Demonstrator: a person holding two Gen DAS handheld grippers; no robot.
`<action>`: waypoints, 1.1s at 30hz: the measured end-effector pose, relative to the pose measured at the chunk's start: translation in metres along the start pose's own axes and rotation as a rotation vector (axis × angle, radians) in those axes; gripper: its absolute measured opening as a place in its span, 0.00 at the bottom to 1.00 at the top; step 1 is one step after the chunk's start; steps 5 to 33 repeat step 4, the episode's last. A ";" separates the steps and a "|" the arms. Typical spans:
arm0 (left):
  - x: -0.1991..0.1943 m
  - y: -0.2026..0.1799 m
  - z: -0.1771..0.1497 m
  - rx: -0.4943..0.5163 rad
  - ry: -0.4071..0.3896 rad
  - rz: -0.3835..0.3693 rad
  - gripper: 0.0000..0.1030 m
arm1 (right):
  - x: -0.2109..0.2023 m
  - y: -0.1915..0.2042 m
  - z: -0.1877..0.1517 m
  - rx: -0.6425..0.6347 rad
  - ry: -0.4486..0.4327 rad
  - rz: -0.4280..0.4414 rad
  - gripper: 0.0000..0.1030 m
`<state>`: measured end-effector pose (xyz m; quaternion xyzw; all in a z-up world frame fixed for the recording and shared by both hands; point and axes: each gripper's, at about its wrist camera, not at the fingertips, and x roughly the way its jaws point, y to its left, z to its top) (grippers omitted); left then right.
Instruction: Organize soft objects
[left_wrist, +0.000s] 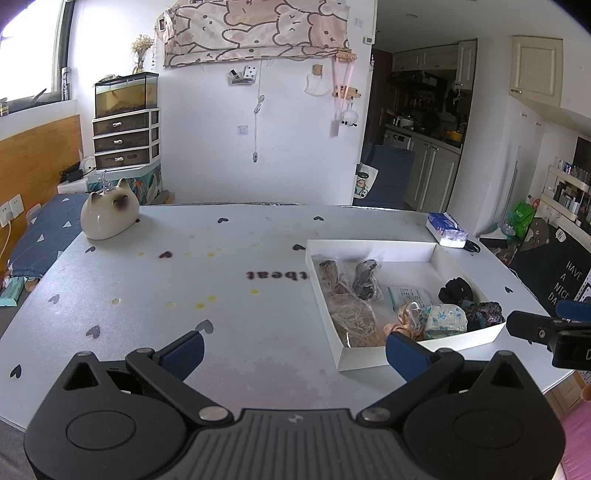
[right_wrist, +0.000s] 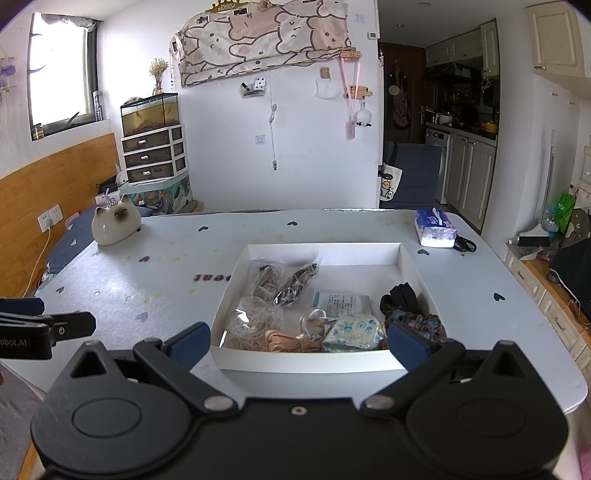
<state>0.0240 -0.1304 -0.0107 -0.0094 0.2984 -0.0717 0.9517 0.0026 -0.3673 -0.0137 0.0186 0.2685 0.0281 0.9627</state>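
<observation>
A cat figurine (left_wrist: 109, 218) (right_wrist: 115, 225) sits at the table's (left_wrist: 229, 280) (right_wrist: 480, 280) far left corner. At the far right edge lies a tissue pack (left_wrist: 446, 229) (right_wrist: 435, 227) with black scissors (left_wrist: 472, 245) (right_wrist: 465, 243) touching its near end. Beyond the table, a fish tank (left_wrist: 126, 94) (right_wrist: 150, 113) stands on a drawer unit (left_wrist: 126, 138) (right_wrist: 153, 153), and a bear-print cloth (left_wrist: 258, 29) (right_wrist: 266, 40) hangs on the wall.

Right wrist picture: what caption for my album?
Open right claw faces white cardboard box of soft things on the grey table.
</observation>
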 end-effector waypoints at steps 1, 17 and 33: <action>-0.001 0.001 0.000 -0.001 0.000 0.000 1.00 | -0.001 0.001 0.000 0.000 -0.001 0.000 1.00; 0.000 0.000 0.000 0.001 0.000 0.000 1.00 | 0.000 0.000 0.000 0.001 -0.001 0.000 1.00; 0.000 0.000 0.000 0.001 0.000 0.000 1.00 | 0.000 0.000 0.000 0.001 -0.001 0.000 1.00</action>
